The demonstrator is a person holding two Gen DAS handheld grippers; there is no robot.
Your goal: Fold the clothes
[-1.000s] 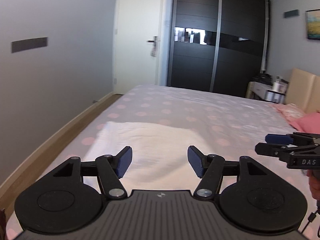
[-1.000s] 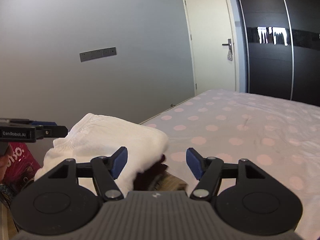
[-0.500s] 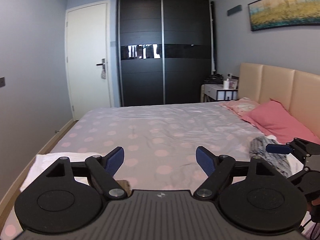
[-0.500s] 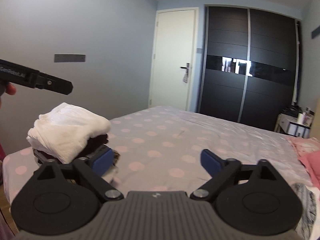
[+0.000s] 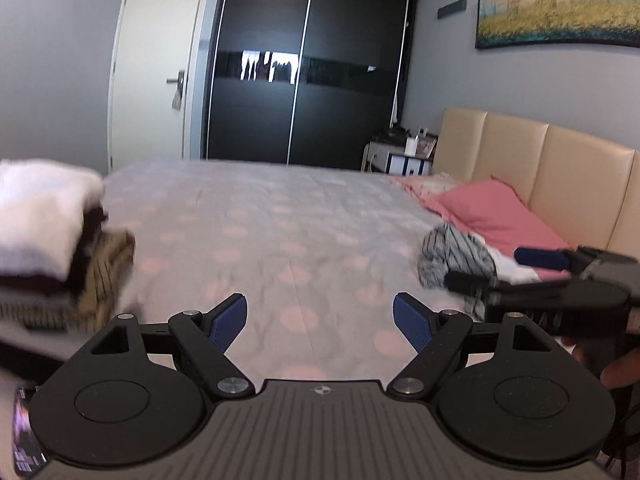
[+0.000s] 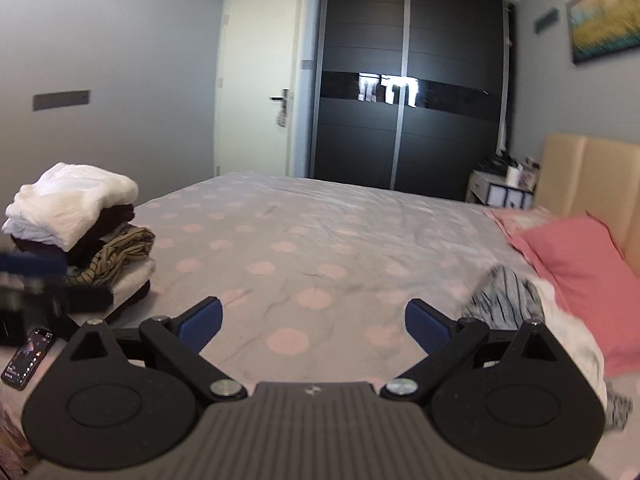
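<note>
Grey bedsheet with pale pink dots (image 6: 304,236) covers the wide bed in both wrist views, and both pairs of jaws hover above it with nothing between them. The left gripper (image 5: 319,320) has its blue-padded jaws spread wide, only the dotted sheet showing in the gap. The right gripper (image 6: 313,326) likewise stands fully open and empty; in the left wrist view it appears from the side at the right edge (image 5: 536,276), with part of a hand (image 5: 618,372) below it.

A stack of folded clothes (image 6: 80,232) sits near the bed's left edge: a white crinkled garment (image 6: 76,200) on top, a dark maroon piece under it, then an olive striped piece and a pale layer at the bottom. The same stack is blurred in the left wrist view (image 5: 52,240). A black phone with a lit screen (image 6: 28,358) lies just beside the stack, at the lower left.

On the right side of the bed, near the pink pillow (image 6: 580,272) and the beige padded headboard (image 5: 540,164), a crumpled grey-and-white striped garment (image 5: 456,256) lies unfolded, resting against white cloth. It sits just beyond the right gripper's right-hand jaw (image 6: 508,300), well apart from the stack.

A dark sliding wardrobe (image 6: 404,84) and a white door (image 6: 260,80) stand behind the bed.
</note>
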